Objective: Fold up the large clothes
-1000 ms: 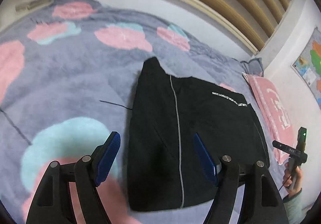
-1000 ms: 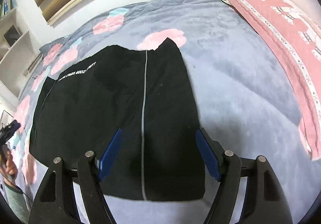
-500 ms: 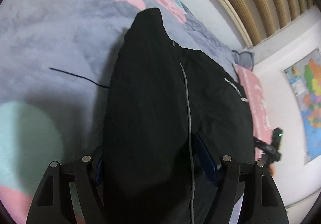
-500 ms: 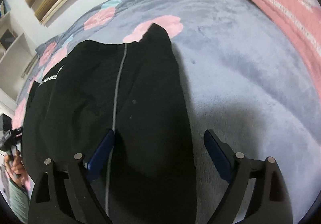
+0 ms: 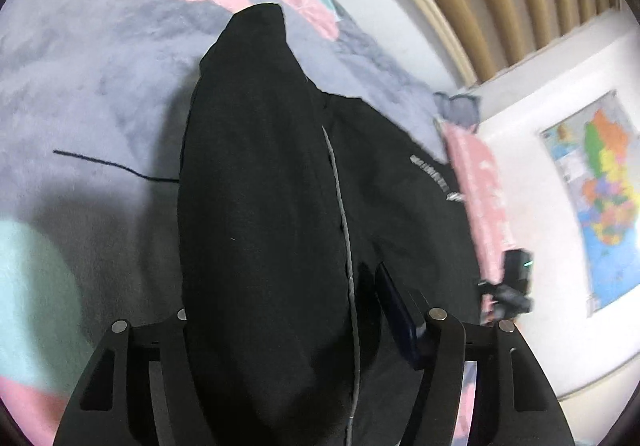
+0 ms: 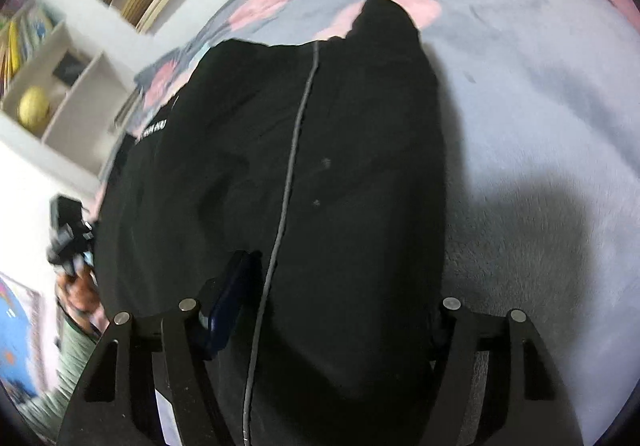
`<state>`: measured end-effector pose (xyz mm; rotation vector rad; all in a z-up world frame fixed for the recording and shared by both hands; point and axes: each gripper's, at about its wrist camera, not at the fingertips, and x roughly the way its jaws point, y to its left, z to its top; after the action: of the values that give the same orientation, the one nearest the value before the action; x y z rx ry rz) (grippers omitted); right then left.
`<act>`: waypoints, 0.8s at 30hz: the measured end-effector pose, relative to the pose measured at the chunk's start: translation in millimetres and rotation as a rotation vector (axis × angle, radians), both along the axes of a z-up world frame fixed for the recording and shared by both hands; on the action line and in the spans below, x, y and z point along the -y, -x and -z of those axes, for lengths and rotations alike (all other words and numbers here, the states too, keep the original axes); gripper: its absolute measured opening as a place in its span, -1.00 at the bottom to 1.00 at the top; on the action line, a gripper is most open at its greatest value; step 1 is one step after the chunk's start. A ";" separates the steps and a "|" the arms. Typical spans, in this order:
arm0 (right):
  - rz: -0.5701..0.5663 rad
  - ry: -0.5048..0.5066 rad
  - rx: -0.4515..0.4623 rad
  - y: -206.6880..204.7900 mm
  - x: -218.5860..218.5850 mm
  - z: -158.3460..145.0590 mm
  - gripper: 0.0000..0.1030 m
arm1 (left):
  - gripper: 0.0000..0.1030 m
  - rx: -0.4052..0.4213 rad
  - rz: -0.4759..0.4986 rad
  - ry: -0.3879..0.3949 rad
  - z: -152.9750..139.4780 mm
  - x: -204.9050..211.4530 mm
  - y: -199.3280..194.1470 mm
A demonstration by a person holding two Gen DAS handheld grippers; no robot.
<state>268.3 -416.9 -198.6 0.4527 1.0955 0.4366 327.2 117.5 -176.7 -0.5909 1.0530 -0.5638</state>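
Observation:
A large black garment (image 5: 260, 206) with a grey stripe (image 5: 340, 206) and white lettering lies on a grey blanket (image 5: 100, 66) with pink and teal flowers. It also fills the right wrist view (image 6: 340, 186). My left gripper (image 5: 288, 310) stands over its near edge, jaws wide apart, cloth bulging between them; only the right blue pad (image 5: 394, 302) shows. My right gripper (image 6: 328, 306) straddles the other near edge the same way, its left blue pad (image 6: 228, 294) showing. I cannot tell whether either pad pinches the cloth.
A pink pillow (image 5: 476, 182) lies at the bed's far side, near a wall map (image 5: 600, 198). A thin black cord (image 5: 116, 166) lies on the blanket. White shelves (image 6: 52, 86) hold a yellow ball. The other gripper and hand show at each view's edge (image 6: 68, 230).
Both grippers have dropped low onto the garment's near edge. The cloth now bulges up between the jaws and hides one pad of each. The views have tilted.

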 end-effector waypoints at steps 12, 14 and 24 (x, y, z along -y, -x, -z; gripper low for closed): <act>-0.026 -0.022 0.023 -17.4 -18.2 2.6 0.23 | -0.10 -0.007 -0.052 -0.109 1.1 30.2 -7.2; -0.023 -0.002 0.089 -2.8 -18.7 -15.5 -0.02 | -0.24 0.066 -0.054 -0.116 -21.6 35.9 8.5; -0.076 0.036 0.266 93.2 -50.1 -129.8 -0.22 | -0.28 0.272 -0.013 -0.075 -140.5 40.4 113.5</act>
<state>175.1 -366.8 -68.8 0.3113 0.8637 0.5273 213.7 77.2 -36.2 -0.4402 0.8092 -0.5734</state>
